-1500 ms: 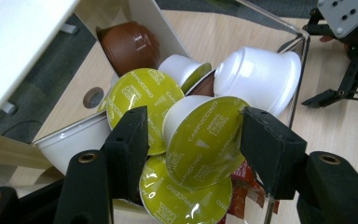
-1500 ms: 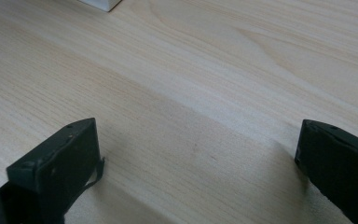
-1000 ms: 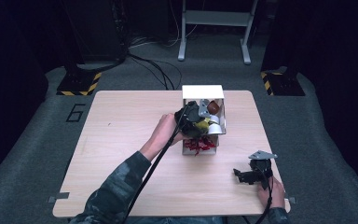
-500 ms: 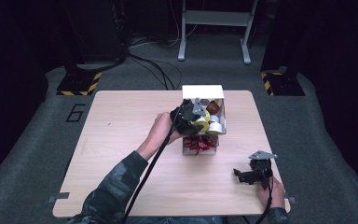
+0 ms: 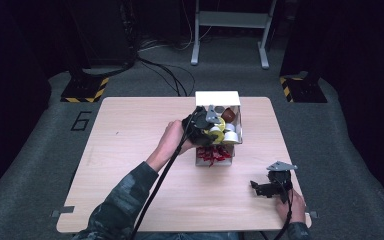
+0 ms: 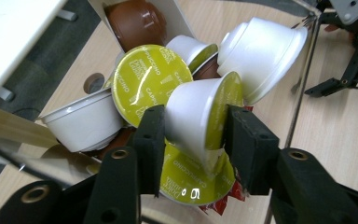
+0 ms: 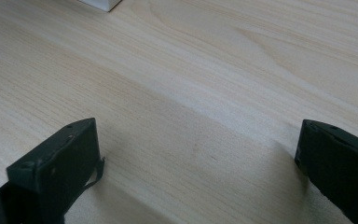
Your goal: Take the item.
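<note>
Resting near the front right corner of the pale wooden bench, our right hand-held gripper lay idle where it had been a second earlier, its two black jaws spread wide with bare wood between them. Its own view showed nothing within reach.

Farther in, at the middle of the bench, our left hand-held gripper was clamped on a white plastic coffee capsule with a lime-green foil lid. One jaw pressed the capsule's domed base, the other its lid, so it sat sideways between them. It hung over the open white cardboard box, just above the other capsules heaped inside: a second green-lidded capsule face up beside it, a plain white capsule on its side, a larger white capsule behind, and a brown capsule at the far wall.

Compared with the frames from a second ago, the left hand-held gripper had barely shifted over the box, though the yellow-green spot now sat between its jaws. We judged that the grip was made and the capsule was freed from the heap. What remained, in our reading, was to lift it clear of the box walls without dragging its neighbours, then carry it to open bench.
</note>
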Demonstrator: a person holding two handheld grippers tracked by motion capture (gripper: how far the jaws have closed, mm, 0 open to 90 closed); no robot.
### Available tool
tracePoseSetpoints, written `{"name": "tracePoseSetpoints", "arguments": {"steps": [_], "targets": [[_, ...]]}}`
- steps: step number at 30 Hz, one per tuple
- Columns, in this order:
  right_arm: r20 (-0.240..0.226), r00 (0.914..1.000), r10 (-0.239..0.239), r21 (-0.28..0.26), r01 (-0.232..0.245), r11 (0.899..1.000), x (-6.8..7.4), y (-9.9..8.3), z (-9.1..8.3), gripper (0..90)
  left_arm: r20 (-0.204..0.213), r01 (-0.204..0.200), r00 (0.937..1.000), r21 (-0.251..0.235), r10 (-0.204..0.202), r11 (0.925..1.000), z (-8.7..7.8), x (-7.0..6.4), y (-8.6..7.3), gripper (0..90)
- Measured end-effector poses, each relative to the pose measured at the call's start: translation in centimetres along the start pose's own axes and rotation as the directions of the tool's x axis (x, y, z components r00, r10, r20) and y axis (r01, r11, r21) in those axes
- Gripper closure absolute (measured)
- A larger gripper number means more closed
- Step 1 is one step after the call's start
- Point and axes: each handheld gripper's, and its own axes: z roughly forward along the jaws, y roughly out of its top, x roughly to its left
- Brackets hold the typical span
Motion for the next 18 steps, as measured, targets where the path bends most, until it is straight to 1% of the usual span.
{"name": "tracePoseSetpoints", "arguments": {"steps": [3,4,5,8,10,11,12,13,15,16,18], "targets": [[0.0,1.0,0.0,0.0,0.0,1.0,0.0,0.0,0.0,0.0,-0.031,-0.013,0.9994,0.016,0.014,0.9998,0.5,-0.6,0.4,50.9],[0.0,1.0,0.0,0.0,0.0,1.0,0.0,0.0,0.0,0.0,-0.031,-0.013,0.9994,0.016,0.014,0.9998,0.5,-0.6,0.4,50.1],[0.0,1.0,0.0,0.0,0.0,1.0,0.0,0.0,0.0,0.0,-0.046,-0.018,0.9987,0.023,0.019,0.9996,0.6,-0.8,0.5,49.9],[0.0,1.0,-0.001,0.0,0.001,1.0,0.0,0.0,0.0,0.0,-0.055,-0.017,0.9983,0.024,0.019,0.9996,0.6,-0.9,0.5,49.9],[0.0,1.0,0.0,0.001,0.0,1.0,0.0,0.0,0.0,0.0,-0.06,-0.02,0.9979,0.032,0.022,0.9993,0.6,-1.0,0.5,50.3],[0.01,0.9999,0.007,-0.007,-0.007,1.0,0.1,0.0,0.0,0.0,-0.068,-0.035,0.9969,0.043,0.038,0.9985,0.4,-1.0,0.5,52.4],[0.01,0.9999,0.007,-0.007,-0.007,1.0,0.1,0.0,0.0,0.0,-0.068,-0.035,0.9969,0.043,0.038,0.9985,0.4,-1.0,0.5,53.9],[0.003,1.0,0.003,0.0,-0.003,1.0,0.0,0.0,0.0,0.0,-0.058,-0.016,0.9982,0.016,0.017,0.9997,0.1,-0.8,0.3,57.1],[0.003,1.0,0.0,-0.003,0.0,1.0,0.0,0.0,0.0,0.0,-0.029,0.017,0.9994,-0.018,-0.018,0.9997,-0.3,-0.4,-0.1,60.8],[0.003,1.0,0.0,-0.003,0.0,1.0,0.0,0.0,0.0,0.0,-0.029,0.017,0.9994,-0.018,-0.018,0.9997,-0.3,-0.4,-0.1,62.0],[0.001,1.0,0.0,0.001,0.0,1.0,0.0,0.0,0.0,0.0,-0.018,0.028,0.9994,-0.037,-0.029,0.9989,-0.5,-0.3,-0.3,62.7]]}}
